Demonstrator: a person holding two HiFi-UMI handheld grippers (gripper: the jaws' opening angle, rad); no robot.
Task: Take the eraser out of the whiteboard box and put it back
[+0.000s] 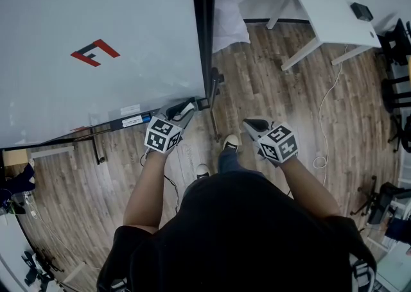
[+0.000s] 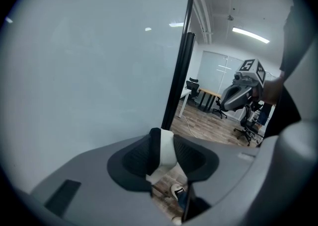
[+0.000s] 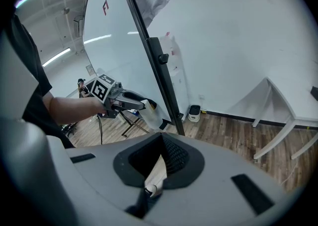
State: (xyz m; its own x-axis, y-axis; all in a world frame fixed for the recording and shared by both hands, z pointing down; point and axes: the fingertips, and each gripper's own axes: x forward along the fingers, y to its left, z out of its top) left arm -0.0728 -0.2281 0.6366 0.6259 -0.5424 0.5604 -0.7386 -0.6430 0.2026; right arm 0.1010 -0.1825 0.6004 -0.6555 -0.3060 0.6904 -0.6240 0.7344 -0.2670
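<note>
Eraser (image 2: 166,151) clamped in the left hand-held gripper (image 1: 183,112) beside the whiteboard (image 1: 96,27); right hand-held gripper (image 1: 253,125) closed above wood floor (image 1: 289,104).

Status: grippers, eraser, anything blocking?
Left gripper shut on white eraser, at whiteboard's lower right corner. Right gripper shut, empty, off to the side. Nothing seen blocking the tray.

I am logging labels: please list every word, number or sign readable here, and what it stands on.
"F": a red and dark logo on the whiteboard.
White labels at the tray under it: too small to read.
Left gripper's cube and right gripper's cube: square markers, no words.
</note>
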